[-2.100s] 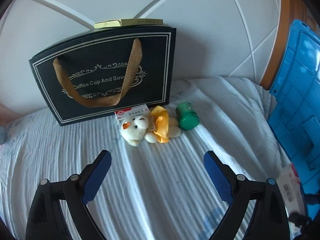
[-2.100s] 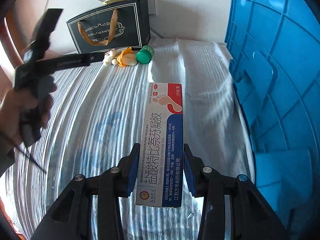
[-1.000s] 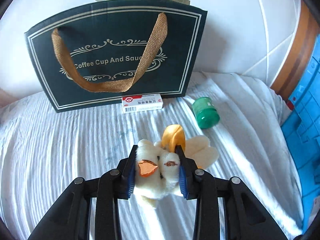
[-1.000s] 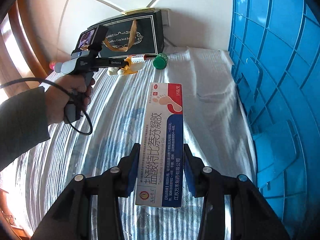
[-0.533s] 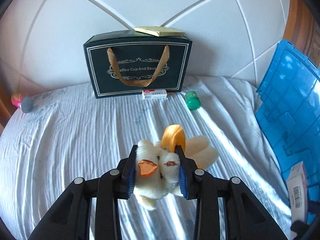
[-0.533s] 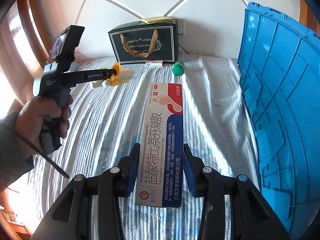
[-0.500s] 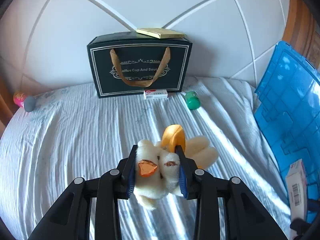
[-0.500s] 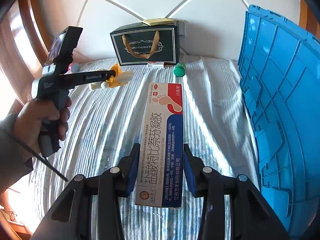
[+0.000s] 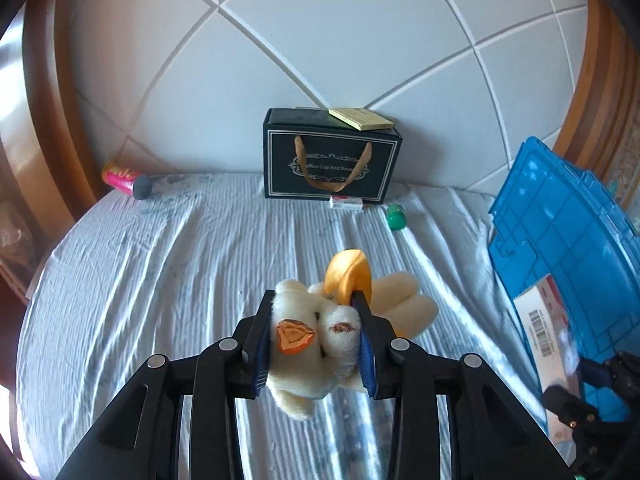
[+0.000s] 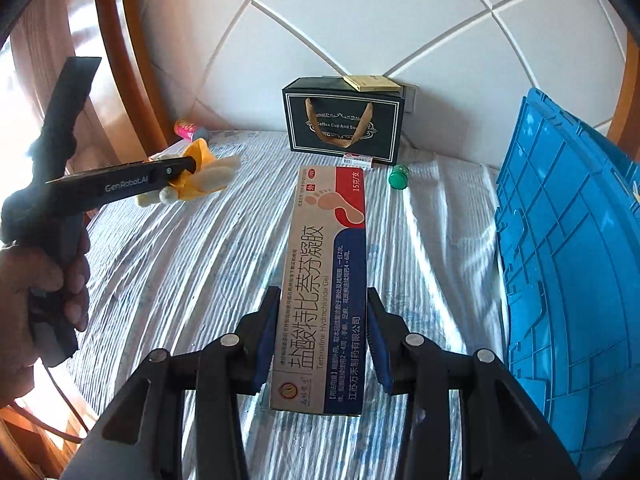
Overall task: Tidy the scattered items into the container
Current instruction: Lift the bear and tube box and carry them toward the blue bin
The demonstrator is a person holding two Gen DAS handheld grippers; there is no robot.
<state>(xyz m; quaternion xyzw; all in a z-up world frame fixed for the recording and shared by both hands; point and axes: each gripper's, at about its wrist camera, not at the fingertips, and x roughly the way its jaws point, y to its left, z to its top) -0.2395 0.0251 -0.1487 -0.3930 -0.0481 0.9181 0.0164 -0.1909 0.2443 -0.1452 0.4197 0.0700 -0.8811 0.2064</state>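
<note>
My left gripper (image 9: 314, 338) is shut on a cream plush bear (image 9: 320, 356) with an orange bow, held above the bed; the bear also shows in the right wrist view (image 10: 200, 184). My right gripper (image 10: 322, 336) is shut on a long ointment box (image 10: 326, 272), held above the bed; the box also shows in the left wrist view (image 9: 544, 324). The blue crate (image 10: 568, 248) stands at the right in both views (image 9: 560, 232). A small red-and-white box (image 9: 347, 202) and a green bottle (image 9: 396, 217) lie on the bed by the black bag.
A black gift bag (image 9: 331, 156) with a yellow pad on top stands against the white headboard. A pink tube (image 9: 125, 175) lies at the far left. The white striped sheet (image 9: 160, 280) covers the bed. Wooden frame (image 10: 128, 60) at the left.
My left gripper closed on the bear, lifted it and pulled back from the bag. My right gripper rose with the ointment box, so the far items look smaller.
</note>
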